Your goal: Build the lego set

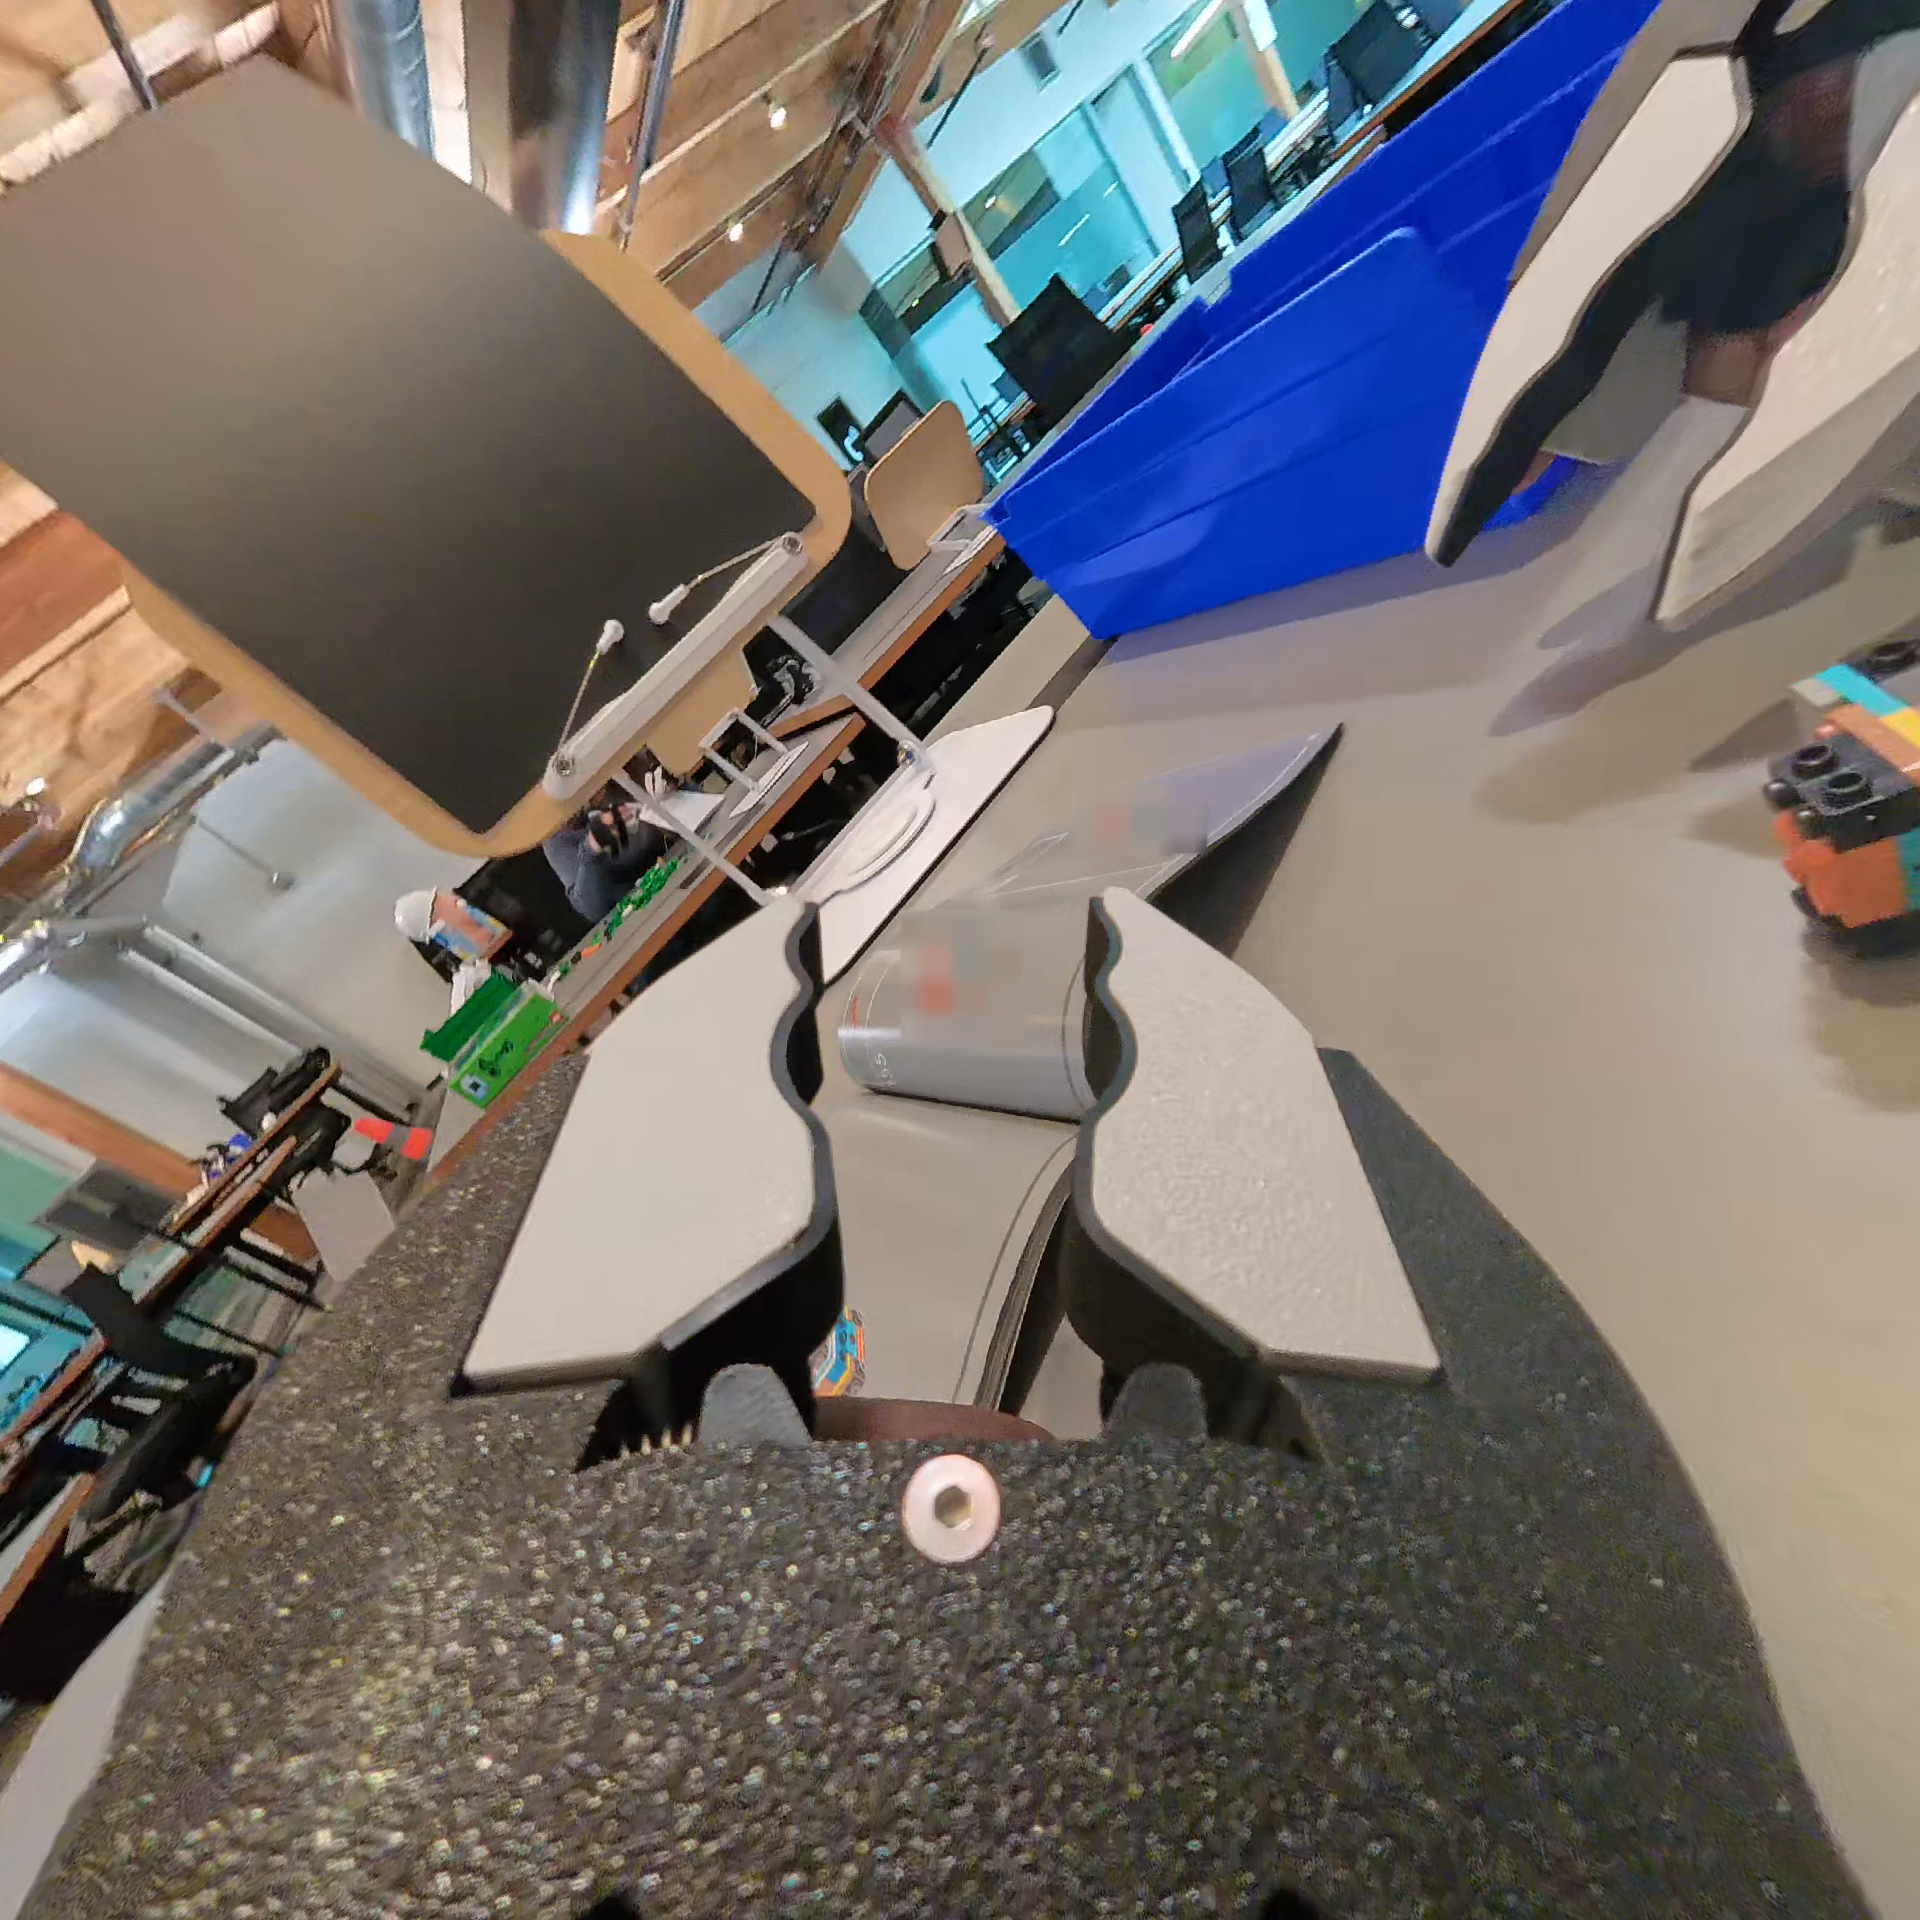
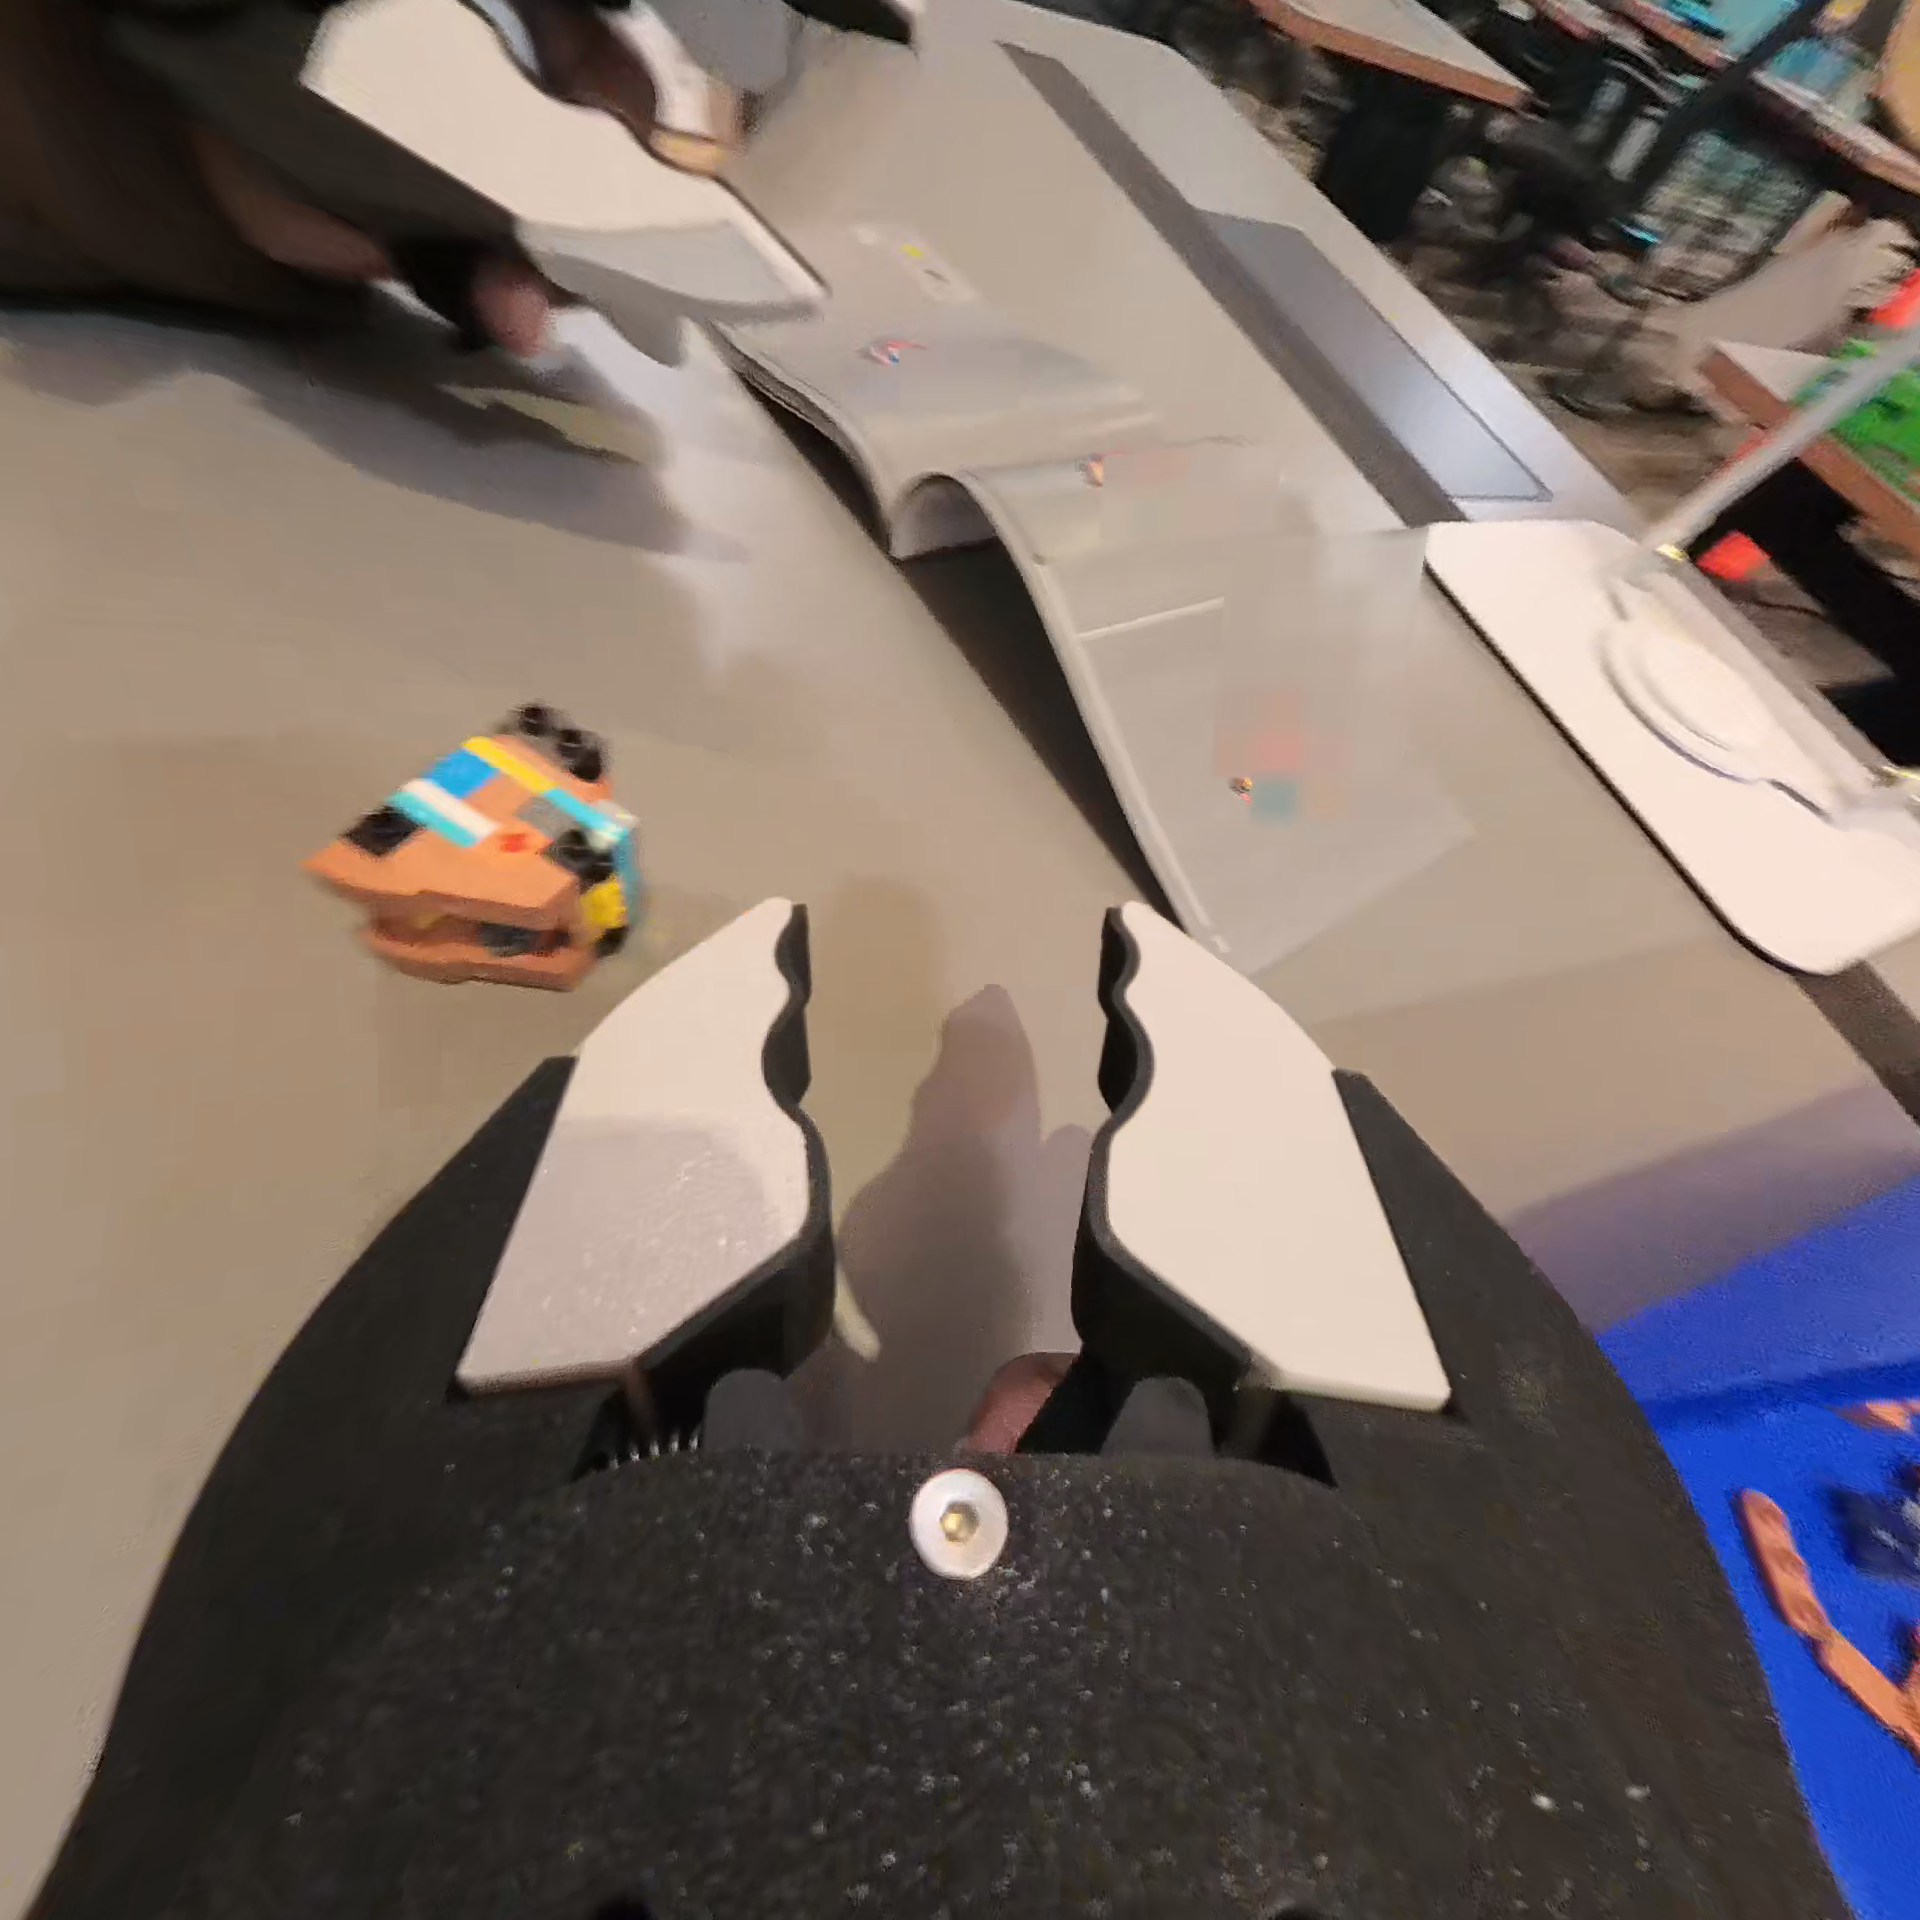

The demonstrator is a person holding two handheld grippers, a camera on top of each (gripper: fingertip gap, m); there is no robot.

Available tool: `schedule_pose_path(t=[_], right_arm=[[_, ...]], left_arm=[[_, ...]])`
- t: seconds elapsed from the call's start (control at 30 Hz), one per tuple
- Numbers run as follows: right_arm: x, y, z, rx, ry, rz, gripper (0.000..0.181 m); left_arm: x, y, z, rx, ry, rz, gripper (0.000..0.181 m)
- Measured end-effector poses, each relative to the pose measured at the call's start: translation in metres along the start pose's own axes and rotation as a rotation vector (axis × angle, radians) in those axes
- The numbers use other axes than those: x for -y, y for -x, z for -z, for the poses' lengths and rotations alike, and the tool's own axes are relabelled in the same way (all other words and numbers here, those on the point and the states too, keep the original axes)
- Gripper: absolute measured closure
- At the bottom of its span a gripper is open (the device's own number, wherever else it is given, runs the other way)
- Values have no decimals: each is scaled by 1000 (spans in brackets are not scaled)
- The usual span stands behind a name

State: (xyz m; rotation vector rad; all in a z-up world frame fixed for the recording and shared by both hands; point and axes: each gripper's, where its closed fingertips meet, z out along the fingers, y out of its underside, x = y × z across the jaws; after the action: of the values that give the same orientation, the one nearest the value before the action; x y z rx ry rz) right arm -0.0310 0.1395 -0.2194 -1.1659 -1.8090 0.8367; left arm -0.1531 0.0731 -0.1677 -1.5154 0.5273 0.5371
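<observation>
The grey table [image 2: 260, 623] carries everything; the blue bin [image 2: 1766, 1403] at its edge holds loose orange and dark pieces, blurred and cut off; the open instruction booklet [image 2: 1195, 644] lies beyond the lego model [image 2: 488, 852]; the model sits left of the right gripper [image 2: 951, 940], outside its spread, empty jaws; the left gripper [image 1: 951, 935] also gapes empty.

The model [image 1: 1855, 831] is cut off by the left wrist view's right edge and blurred [image 2: 488, 847] in the right wrist view. The bin's [image 2: 1766, 1455] pieces [image 2: 1829, 1631] smear, cropped. Booklet [image 2: 1195, 623] pages carry mosaic patches.
</observation>
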Motion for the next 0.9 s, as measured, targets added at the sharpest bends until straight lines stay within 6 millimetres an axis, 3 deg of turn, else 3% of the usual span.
schedule_pose_path(t=[0.2,0.4,0.57,0.67,0.9], right_arm=[[-11,-25,-8,-191,95,-17,130],[-10,-29,-15,-209,112,-46,130],[0,-27,-24,-175,76,-75,130],[2,-29,-31,-186,82,-61,131],[0,-48,-47,-188,124,-144,131]], left_arm=[[-6,-10,-8,-22,69,51,134],[-14,-44,-20,-184,170,69,134],[-11,-59,-28,-276,215,127,132],[-2,-56,-37,-317,229,244,131],[0,-40,-59,-311,285,252,128]])
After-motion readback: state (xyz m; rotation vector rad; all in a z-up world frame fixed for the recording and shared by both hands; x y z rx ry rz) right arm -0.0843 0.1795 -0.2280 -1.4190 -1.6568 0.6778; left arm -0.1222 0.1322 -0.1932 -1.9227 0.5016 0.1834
